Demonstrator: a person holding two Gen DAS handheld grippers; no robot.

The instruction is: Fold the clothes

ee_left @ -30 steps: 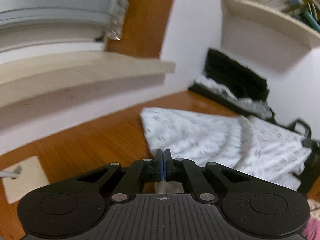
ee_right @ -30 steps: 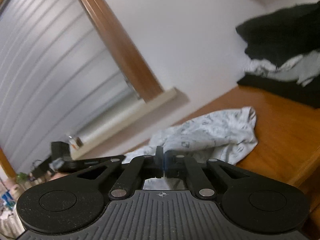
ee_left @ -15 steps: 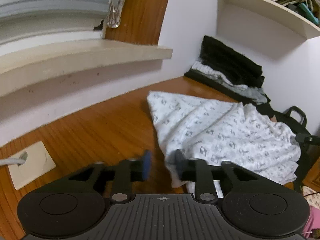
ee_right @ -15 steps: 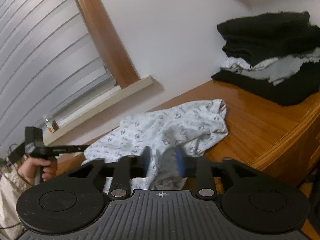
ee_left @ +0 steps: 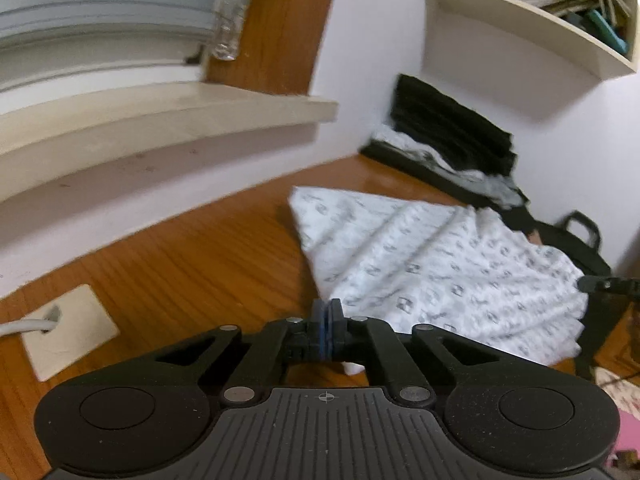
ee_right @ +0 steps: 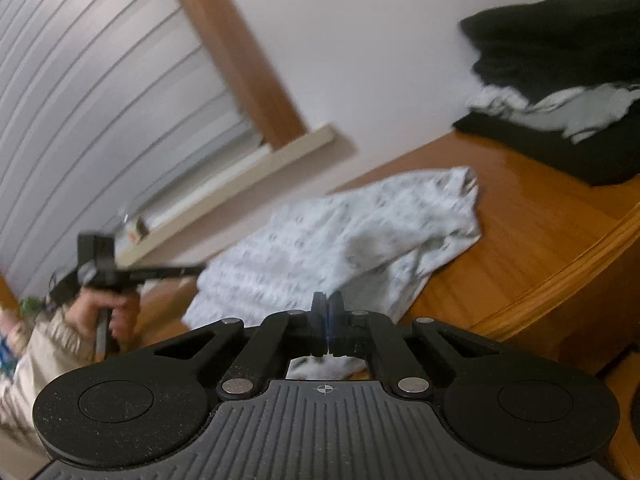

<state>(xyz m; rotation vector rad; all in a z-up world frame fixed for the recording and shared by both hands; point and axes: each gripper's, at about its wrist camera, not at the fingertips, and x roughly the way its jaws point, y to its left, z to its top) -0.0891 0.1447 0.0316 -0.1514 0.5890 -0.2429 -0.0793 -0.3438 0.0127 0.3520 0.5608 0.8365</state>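
A white garment with a small grey print [ee_left: 432,264] lies spread on the wooden table [ee_left: 200,264]. My left gripper [ee_left: 327,308] has its blue pads closing tight on the garment's near corner. Creases run from there across the cloth toward the other gripper [ee_left: 588,284] at the right edge. In the right wrist view the same garment [ee_right: 340,236] runs under my right gripper [ee_right: 327,304], whose pads pinch its near edge. The left gripper [ee_right: 192,270] shows there too, held by a hand [ee_right: 116,312].
A stack of folded black and grey clothes [ee_left: 452,136] [ee_right: 560,80] sits in the table's far corner against the wall. A white outlet plate with a cable [ee_left: 68,332] lies at the left. A windowsill [ee_left: 160,108] and a bookshelf [ee_left: 520,8] overhang. The table's rounded edge [ee_right: 560,280] drops off at the right.
Both grippers were shut a second ago, opened half a second ago, and have closed again on the garment's edges. The cloth now lies more stretched between them.
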